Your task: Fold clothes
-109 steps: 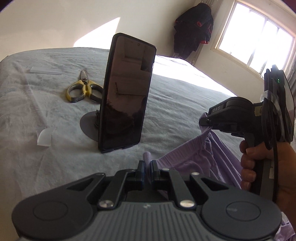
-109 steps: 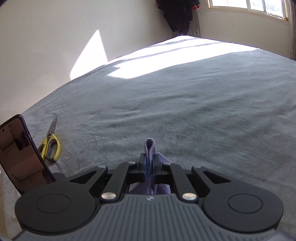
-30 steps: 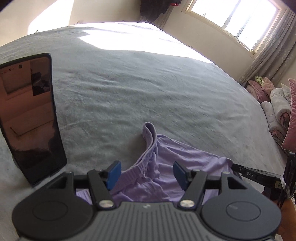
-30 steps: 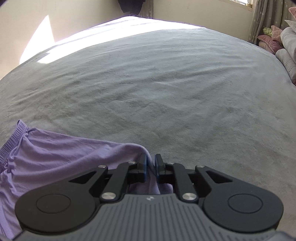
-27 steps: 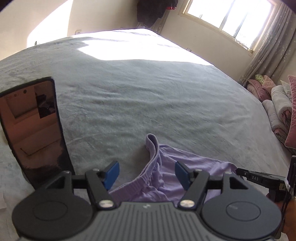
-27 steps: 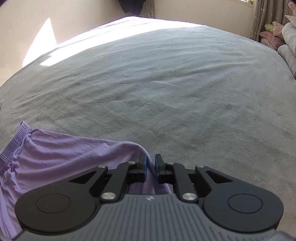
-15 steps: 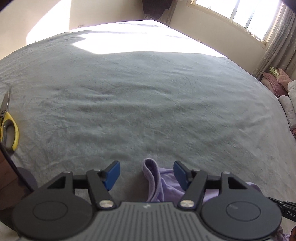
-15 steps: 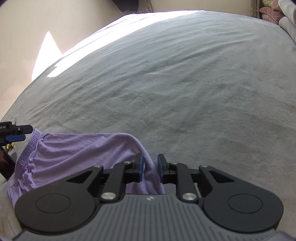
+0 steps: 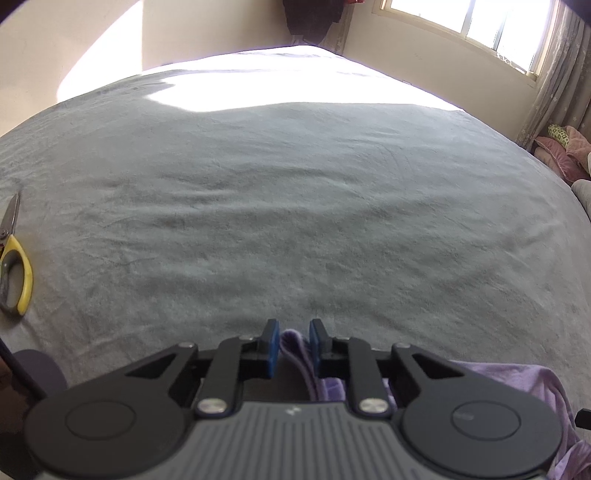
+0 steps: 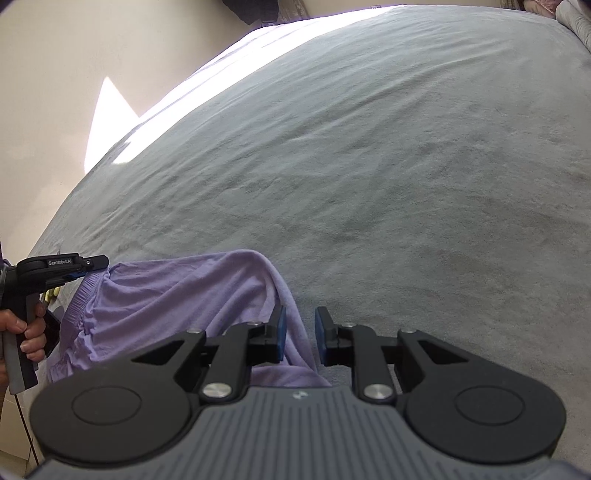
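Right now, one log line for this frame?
step: regrasp shorts | left tongs: closing, waistband between pads | right tongs: open, hem between pads | purple shorts: on grey blanket

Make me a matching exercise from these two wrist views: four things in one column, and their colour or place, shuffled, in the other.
Things:
1. garment
2. scissors
3. bed cover
4. window

Descriptions:
A. grey, spread under everything
B. upper right, letting in daylight
C. lilac, between the pads of the left gripper
D. yellow handles, at the far left edge

Pairs: 1-C, 2-D, 3-A, 4-B
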Demonstrator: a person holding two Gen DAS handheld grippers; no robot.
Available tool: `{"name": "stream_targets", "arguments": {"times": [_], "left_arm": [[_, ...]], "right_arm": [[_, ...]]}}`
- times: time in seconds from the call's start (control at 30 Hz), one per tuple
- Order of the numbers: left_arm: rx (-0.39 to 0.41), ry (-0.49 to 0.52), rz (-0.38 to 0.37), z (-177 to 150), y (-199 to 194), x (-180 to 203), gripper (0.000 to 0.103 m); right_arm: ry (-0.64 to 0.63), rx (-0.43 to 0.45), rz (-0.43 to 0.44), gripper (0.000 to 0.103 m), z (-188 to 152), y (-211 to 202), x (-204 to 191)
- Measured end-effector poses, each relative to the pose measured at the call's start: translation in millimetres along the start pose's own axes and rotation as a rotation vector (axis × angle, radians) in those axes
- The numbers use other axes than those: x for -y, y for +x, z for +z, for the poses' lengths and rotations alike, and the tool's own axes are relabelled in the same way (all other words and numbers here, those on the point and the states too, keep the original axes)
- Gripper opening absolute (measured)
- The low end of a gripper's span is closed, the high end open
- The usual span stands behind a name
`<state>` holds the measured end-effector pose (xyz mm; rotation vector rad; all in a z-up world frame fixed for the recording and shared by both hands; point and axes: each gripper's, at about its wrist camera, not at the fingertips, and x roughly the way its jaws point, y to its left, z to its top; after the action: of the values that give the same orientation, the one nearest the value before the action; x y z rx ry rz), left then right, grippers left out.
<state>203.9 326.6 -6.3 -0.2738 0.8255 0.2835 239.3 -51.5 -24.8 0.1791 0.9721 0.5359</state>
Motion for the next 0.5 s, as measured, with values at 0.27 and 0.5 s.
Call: {"name": "stream_targets", "arguments": {"times": [0.27,0.5], "left_arm": [[0.11,0.055,0.041,-1,-10,4,0.005],[0.225,0.021,-0.013,8,-6,8,0.005]], "right_arm": [[-0.152,0.059,-0.186,0.003,-9,-1,-20],[-0.242,0.189,-0.368,0.003,18,-20,-19]]}}
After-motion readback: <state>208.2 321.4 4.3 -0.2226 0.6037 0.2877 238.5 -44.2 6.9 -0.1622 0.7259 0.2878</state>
